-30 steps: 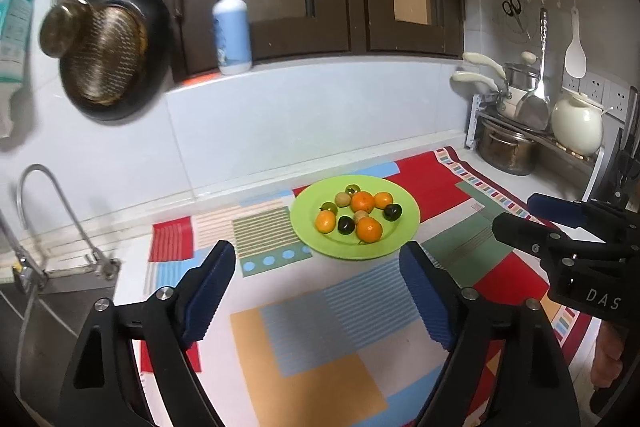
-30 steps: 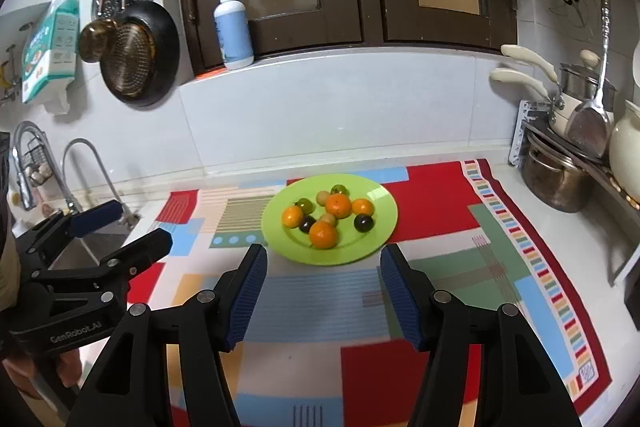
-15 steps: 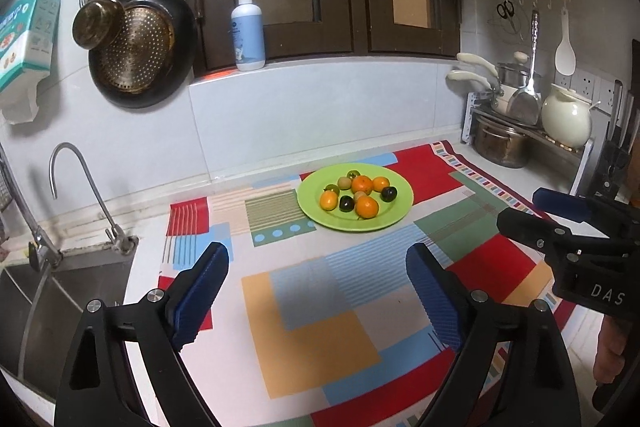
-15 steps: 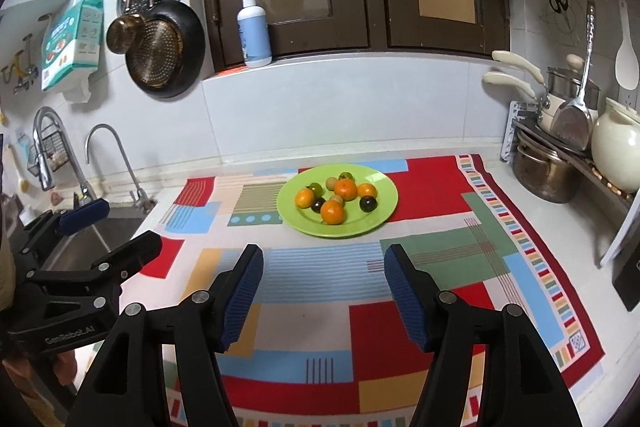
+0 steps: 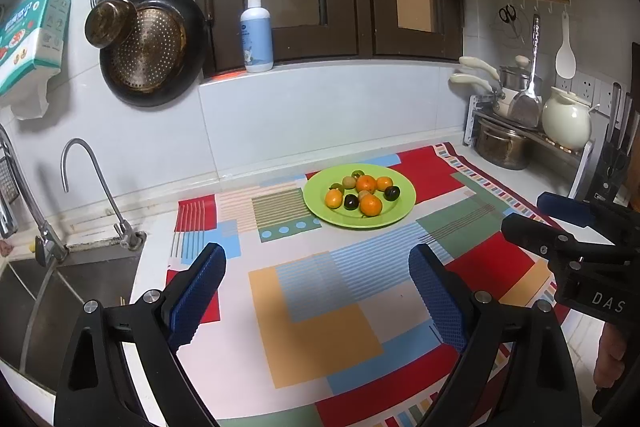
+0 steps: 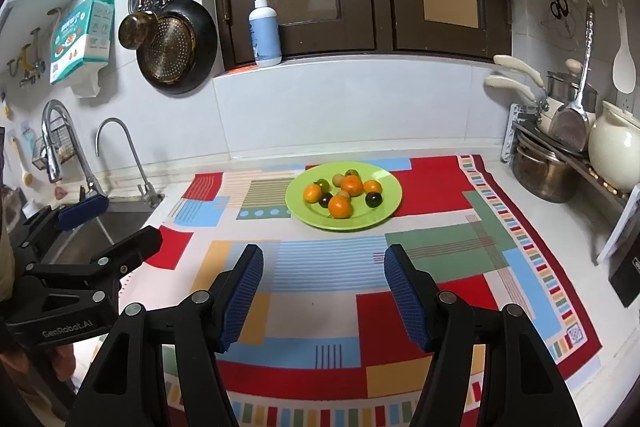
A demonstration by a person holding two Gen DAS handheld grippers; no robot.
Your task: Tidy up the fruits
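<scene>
Your left gripper (image 5: 316, 279) has its jaws spread wide, just been opening further, nothing between them, only bare mat below. Your right gripper (image 6: 324, 277) sits at a middling gap, jaws apart and not pressing on anything, also nothing between them. Both hover over the near half of the patchwork mat (image 6: 436, 187), which covers the counter (image 6: 560, 215) from the sink (image 5: 76, 279) edge on the left to the pot rack (image 5: 528, 135) on the right. Fruit is all on the green plate (image 6: 384, 211), toward the mat's far edge, roughly centred, well apart from both grippers. On the plate: four small oranges (image 6: 340, 207), two dark round fruits (image 6: 374, 199), a couple of green-brown ones (image 6: 322, 183) at the back, plus pale ones (image 6: 338, 179) tucked between, all clustered and touching or nearly so. From the left wrist view, your right gripper shows at the right edge over the mat's right side; from the right wrist view, the left gripper sits at the left edge near the sink corner. Back wall: soap pump bottle (image 5: 257, 35) on the ledge, hanging pans (image 5: 150, 47) above the taps (image 5: 94, 187). A cream kettle (image 6: 614, 147) stands at the far right corner.
</scene>
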